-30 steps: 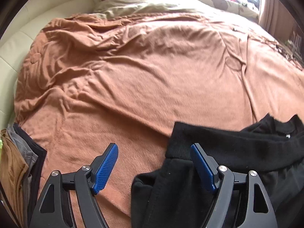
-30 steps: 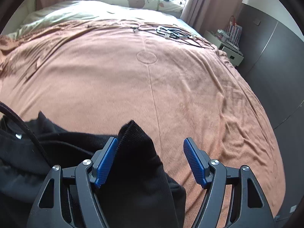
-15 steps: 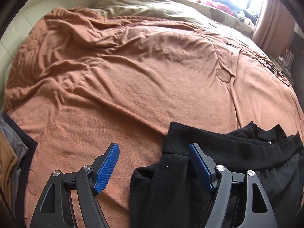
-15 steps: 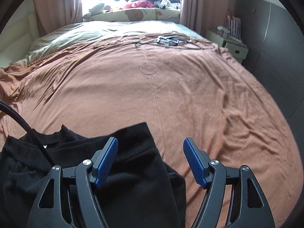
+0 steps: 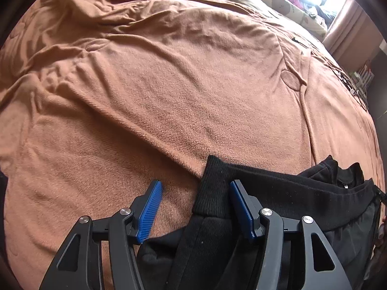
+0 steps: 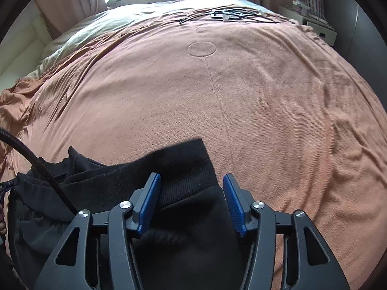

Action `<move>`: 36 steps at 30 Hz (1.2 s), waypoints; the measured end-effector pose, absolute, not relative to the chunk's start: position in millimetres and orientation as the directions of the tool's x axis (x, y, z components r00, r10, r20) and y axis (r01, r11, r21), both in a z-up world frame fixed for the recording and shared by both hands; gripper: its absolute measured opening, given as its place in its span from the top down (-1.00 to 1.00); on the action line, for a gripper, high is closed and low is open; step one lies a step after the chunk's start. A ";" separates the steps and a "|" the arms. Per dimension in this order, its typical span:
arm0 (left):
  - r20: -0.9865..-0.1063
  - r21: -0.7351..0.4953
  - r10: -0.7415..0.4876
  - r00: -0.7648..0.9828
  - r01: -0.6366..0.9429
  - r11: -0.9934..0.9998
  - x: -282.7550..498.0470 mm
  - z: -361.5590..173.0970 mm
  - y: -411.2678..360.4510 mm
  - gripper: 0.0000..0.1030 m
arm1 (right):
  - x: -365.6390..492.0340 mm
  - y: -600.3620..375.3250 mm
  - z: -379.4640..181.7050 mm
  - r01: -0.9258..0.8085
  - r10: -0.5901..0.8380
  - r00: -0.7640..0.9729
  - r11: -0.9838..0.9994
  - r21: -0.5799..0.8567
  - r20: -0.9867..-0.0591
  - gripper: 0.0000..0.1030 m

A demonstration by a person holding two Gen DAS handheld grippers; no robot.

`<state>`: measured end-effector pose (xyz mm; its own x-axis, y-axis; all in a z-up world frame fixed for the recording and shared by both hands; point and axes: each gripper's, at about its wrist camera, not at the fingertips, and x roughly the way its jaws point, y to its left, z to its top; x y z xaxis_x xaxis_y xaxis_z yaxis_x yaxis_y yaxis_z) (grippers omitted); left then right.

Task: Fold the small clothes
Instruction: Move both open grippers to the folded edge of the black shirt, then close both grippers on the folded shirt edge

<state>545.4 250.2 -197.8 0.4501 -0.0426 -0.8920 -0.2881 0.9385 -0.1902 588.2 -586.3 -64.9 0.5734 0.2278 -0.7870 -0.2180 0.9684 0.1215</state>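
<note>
While the orange-brown blanket (image 5: 169, 91) covers almost the whole bed and fills both views, rumpled into long folds on its far left and smoother toward the right, a pale green quilt (image 6: 101, 24) shows beyond it at the head of the bed; a stitched circle (image 6: 201, 48) with a seam running down from it marks the blanket's middle. On the near edge of the blanket lies the black garment (image 6: 121, 183) — a knit piece with a ribbed band, bunched and partly doubled over, its neckline (image 5: 348, 178) showing toward the right in the left wrist view.

The left gripper (image 5: 194, 207) points steeply down over the garment's left end; its jaws are closing, at about a middling gap, and the corner of the ribbed band (image 5: 215, 188) sits between them, against the inner face of the right blue pad, while the left pad (image 5: 150, 210) stands apart over bare blanket, so nothing is pinched. The right gripper (image 6: 191, 203) hangs over the garment's other end; its jaws are closing too, and black ribbed cloth fills the space between the blue pads (image 6: 148, 205) — whether they press on it cannot be told.

A black braided cable (image 6: 36, 164) crosses the garment at the left of the right wrist view; small dark items (image 6: 232, 14) lie far off on the blanket.
</note>
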 end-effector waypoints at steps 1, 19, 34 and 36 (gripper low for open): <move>-0.890 -0.189 -0.043 0.453 -0.282 0.940 546.6 -198.2 249.7 -0.12 | 590.6 -586.2 -67.4 -0.215 0.231 0.569 0.968 0.128 -0.790 0.10; -0.876 -0.231 -0.094 0.472 -0.242 0.942 543.0 -195.2 238.9 0.75 | 601.9 -596.7 -78.5 -0.177 0.288 0.538 0.957 0.228 -0.792 0.43; -0.780 -0.248 0.002 0.626 -0.312 0.917 506.3 -132.5 259.1 0.79 | 556.5 -605.1 -23.5 -0.274 0.393 0.662 0.919 0.282 -0.638 0.91; -0.776 -0.257 0.006 0.631 -0.326 0.910 505.9 -133.9 263.4 0.79 | 550.1 -605.7 -20.7 -0.279 0.401 0.681 0.916 0.289 -0.613 0.92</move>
